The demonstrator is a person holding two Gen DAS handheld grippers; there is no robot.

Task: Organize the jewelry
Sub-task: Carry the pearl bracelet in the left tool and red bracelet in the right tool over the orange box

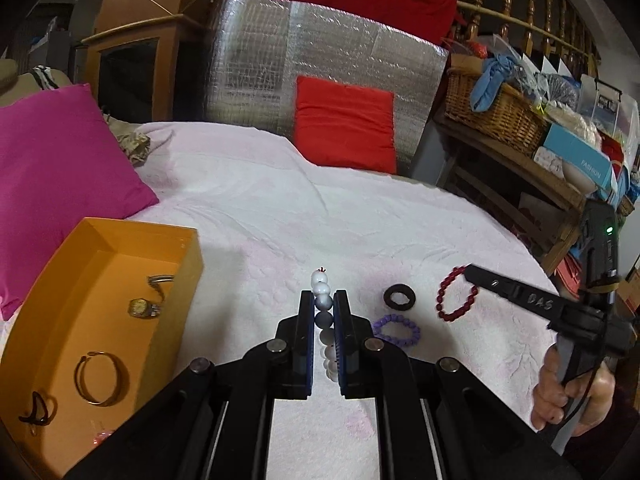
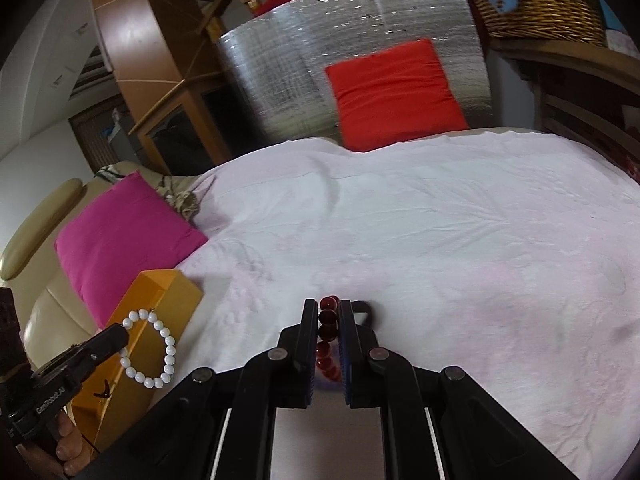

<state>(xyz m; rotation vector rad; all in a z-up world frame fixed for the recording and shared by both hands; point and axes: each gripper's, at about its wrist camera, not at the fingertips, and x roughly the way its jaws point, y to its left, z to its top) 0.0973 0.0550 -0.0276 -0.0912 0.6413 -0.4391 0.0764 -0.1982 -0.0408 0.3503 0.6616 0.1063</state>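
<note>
Left hand-held gripper (image 1: 323, 300) pinching white bracelet (image 1: 322, 294), lifted

White bead bracelet (image 1: 325, 320) and red bead bracelet (image 2: 329, 344) hang clamped above the bedspread.

Right gripper (image 2: 325, 304) clamps the red bead bracelet (image 2: 326, 336) above the white cloth (image 2: 440, 240). Left gripper (image 2: 124, 332) holds the white bead bracelet (image 2: 170, 350) beside the orange box (image 2: 160, 296).

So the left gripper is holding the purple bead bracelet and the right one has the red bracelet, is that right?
Not quite. The left gripper holds the white bead bracelet, as the left wrist view shows; the purple bracelet lies on the bedspread. The right gripper does hold the red bracelet.
</note>
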